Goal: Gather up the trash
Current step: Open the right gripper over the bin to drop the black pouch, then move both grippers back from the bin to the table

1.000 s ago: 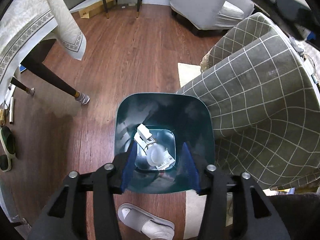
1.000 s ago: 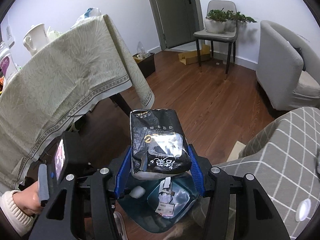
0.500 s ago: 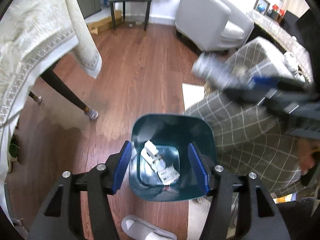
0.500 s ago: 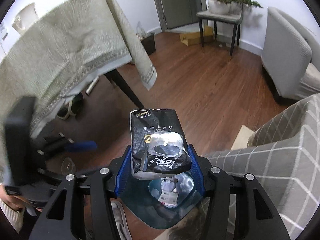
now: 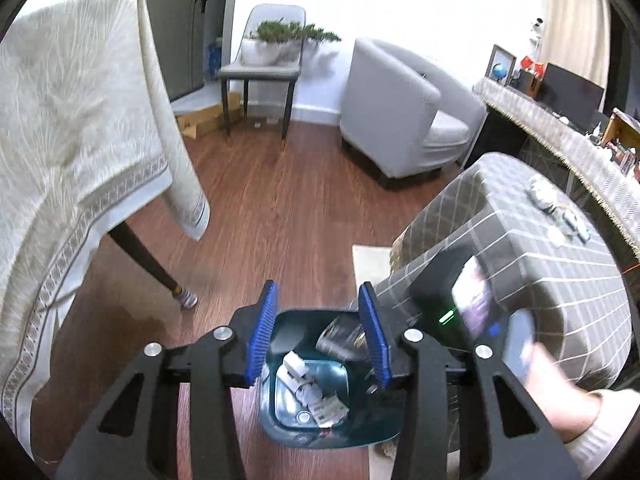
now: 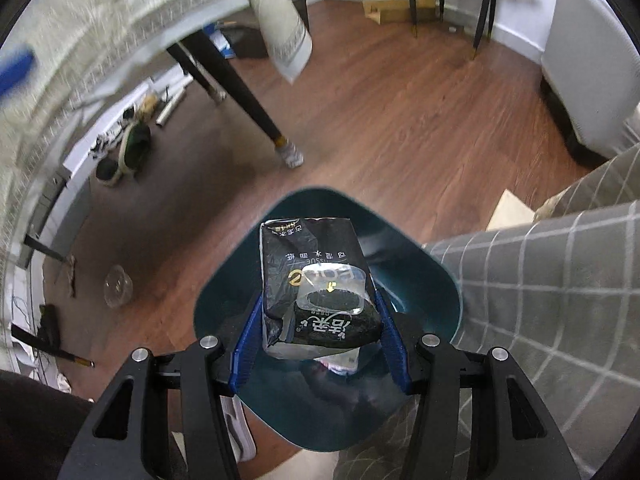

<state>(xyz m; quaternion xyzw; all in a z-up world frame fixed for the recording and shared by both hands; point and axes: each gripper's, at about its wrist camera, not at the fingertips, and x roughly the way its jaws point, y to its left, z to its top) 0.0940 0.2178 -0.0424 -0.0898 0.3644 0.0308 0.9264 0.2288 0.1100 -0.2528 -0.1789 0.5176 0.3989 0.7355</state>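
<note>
A dark teal trash bin [image 5: 292, 428] stands on the wood floor beside a grey checked tablecloth [image 5: 552, 272]. It holds paper scraps and wrappers [image 5: 316, 396]. My left gripper [image 5: 320, 336] is open and empty above the bin's far rim. My right gripper [image 6: 320, 320] is shut on a black tissue pack [image 6: 316, 288] and holds it directly over the bin [image 6: 420, 276]. The pack also shows in the left wrist view [image 5: 340, 336], inside the bin's mouth.
A table with a cream cloth [image 5: 72, 152] and dark leg [image 5: 148, 264] stands to the left. A grey armchair [image 5: 396, 108] and a chair with a plant [image 5: 268, 60] stand at the back. A clear cup [image 6: 118, 286] and slippers [image 6: 132, 148] lie on the floor.
My right gripper has moved down and forward, bringing the tissue pack over the bin's mouth. My left gripper has pulled back and tilted up, so more of the room shows.
</note>
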